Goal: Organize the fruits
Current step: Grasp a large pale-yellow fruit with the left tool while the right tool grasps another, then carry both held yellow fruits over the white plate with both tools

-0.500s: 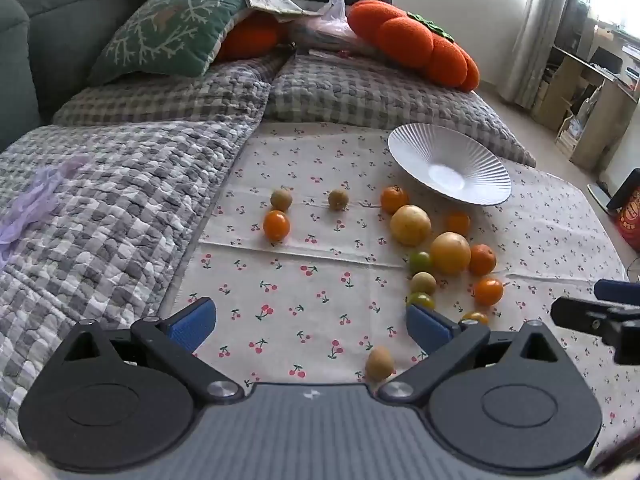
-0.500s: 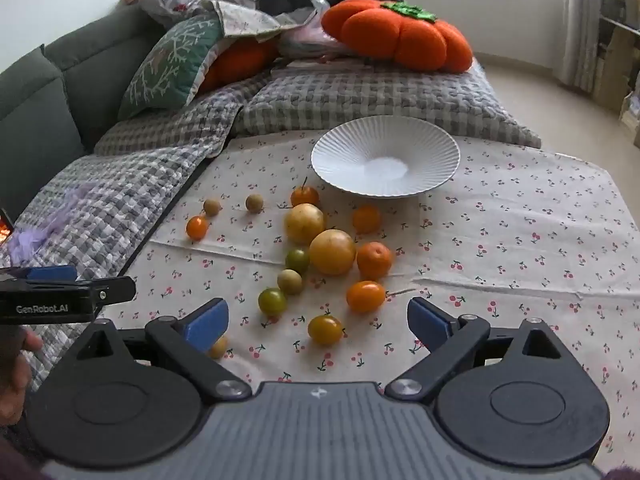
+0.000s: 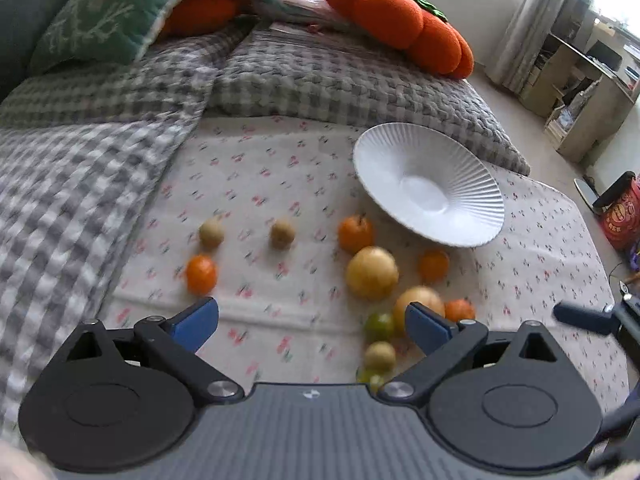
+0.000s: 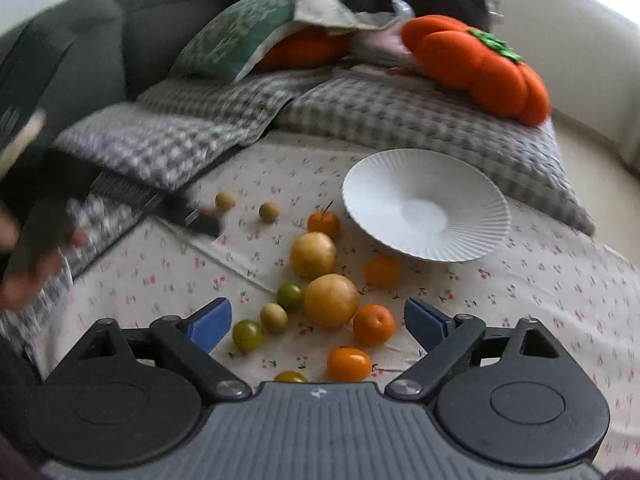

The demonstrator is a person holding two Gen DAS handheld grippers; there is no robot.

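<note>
Several small fruits lie loose on a cherry-print cloth (image 3: 280,184): two large yellow ones (image 3: 372,267) (image 4: 330,300), oranges (image 3: 201,274) (image 4: 374,325), green ones (image 4: 289,297) and small tan ones (image 3: 282,234). An empty white ribbed plate (image 3: 428,190) (image 4: 426,204) stands behind them. My left gripper (image 3: 312,322) is open and empty above the cloth, short of the fruits. My right gripper (image 4: 318,320) is open and empty, low over the near fruits. The left gripper shows blurred at the left of the right wrist view (image 4: 192,218).
Grey checked cushions (image 3: 340,76), a green pillow (image 3: 104,20) and an orange pumpkin cushion (image 3: 396,16) (image 4: 480,64) lie behind the cloth. A sofa back (image 4: 92,48) is at the left. Floor, shelves (image 3: 580,92) and a red container (image 3: 622,212) are at the right.
Both grippers have moved forward toward the fruits and plate, which now look larger and closer. Both stay open. The views are motion-blurred.
</note>
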